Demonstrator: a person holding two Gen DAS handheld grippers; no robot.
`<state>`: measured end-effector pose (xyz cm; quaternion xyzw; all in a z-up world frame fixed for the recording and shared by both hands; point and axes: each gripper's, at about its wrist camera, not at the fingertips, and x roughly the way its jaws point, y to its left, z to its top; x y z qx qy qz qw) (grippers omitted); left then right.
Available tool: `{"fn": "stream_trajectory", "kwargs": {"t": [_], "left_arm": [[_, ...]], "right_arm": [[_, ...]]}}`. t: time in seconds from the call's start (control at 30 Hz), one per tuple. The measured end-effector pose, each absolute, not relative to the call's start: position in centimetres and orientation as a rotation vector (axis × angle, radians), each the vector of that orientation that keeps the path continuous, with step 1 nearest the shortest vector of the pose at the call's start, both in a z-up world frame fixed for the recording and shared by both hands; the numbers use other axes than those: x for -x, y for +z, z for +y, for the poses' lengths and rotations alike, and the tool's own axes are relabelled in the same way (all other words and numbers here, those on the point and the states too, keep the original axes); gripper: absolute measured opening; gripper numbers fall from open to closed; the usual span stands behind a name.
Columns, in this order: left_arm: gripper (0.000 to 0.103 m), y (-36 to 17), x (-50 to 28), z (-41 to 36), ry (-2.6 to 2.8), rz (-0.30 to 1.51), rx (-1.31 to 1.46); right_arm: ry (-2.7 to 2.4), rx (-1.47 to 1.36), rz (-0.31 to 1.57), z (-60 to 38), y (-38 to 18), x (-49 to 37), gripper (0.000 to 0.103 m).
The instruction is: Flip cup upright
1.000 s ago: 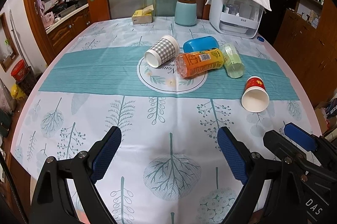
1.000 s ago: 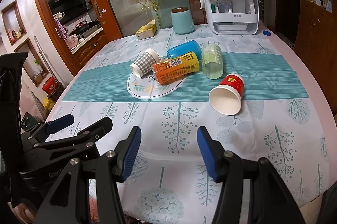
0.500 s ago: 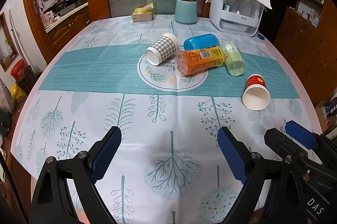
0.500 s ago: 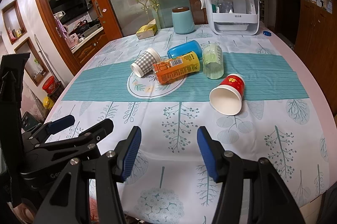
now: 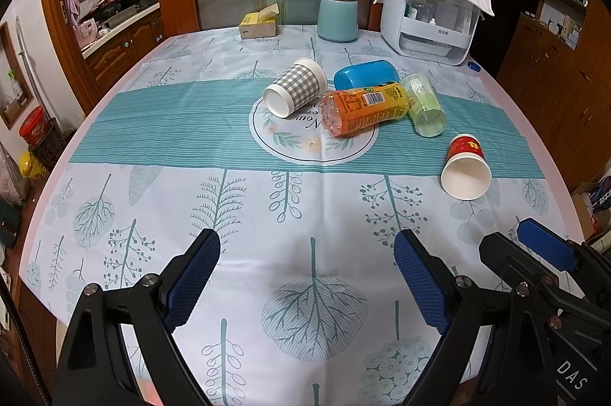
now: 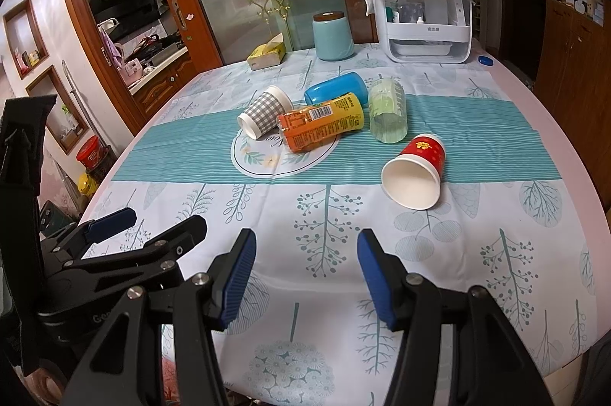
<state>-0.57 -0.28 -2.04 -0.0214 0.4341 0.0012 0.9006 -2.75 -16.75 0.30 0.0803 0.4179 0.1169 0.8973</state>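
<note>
Several cups lie on their sides on the table. A red paper cup (image 5: 466, 165) (image 6: 416, 169) lies alone at the right, its mouth toward me. A grey checked cup (image 5: 294, 87) (image 6: 263, 111), a blue cup (image 5: 364, 73) (image 6: 336, 92), an orange bottle (image 5: 364, 108) (image 6: 319, 126) and a pale green cup (image 5: 424, 104) (image 6: 386, 110) lie together in the middle. My left gripper (image 5: 307, 245) is open and empty over the near table. My right gripper (image 6: 307, 245) is open and empty, short of the red cup; it shows in the left wrist view (image 5: 534, 245).
The table wears a leaf-print cloth (image 5: 305, 215) with a teal band. At the far edge stand a yellow tissue box (image 5: 257, 24), a pale blue canister (image 5: 338, 18) and a white appliance under a cloth (image 5: 431, 20). Wooden cabinets stand at the right.
Both grippers have drifted slightly; the scene sits a little lower in the views. The cups have not moved and both grippers stay open.
</note>
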Motion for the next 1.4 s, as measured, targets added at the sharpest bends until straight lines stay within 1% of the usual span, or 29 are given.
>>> {"fn": "stream_trajectory", "kwargs": {"t": [0.5, 0.77, 1.1, 1.4], "left_arm": [[0.091, -2.2, 0.5, -0.1, 0.0, 0.903, 0.041], [0.091, -2.2, -1.0, -0.7, -0.019, 0.912, -0.006], [0.091, -1.7, -6.8, -1.3, -0.107, 0.897, -0.152], [0.091, -2.6, -12.1, -4.1, -0.196, 0.864, -0.383]], "right_arm": [[0.241, -0.166, 0.867, -16.7, 0.2, 2.6, 0.056], [0.237, -0.173, 0.881, -16.9, -0.2, 2.1, 0.056], [0.199, -0.209, 0.909, -18.3, -1.2, -1.8, 0.056], [0.153, -0.23, 0.903, -19.4, -1.9, -5.6, 0.056]]}}
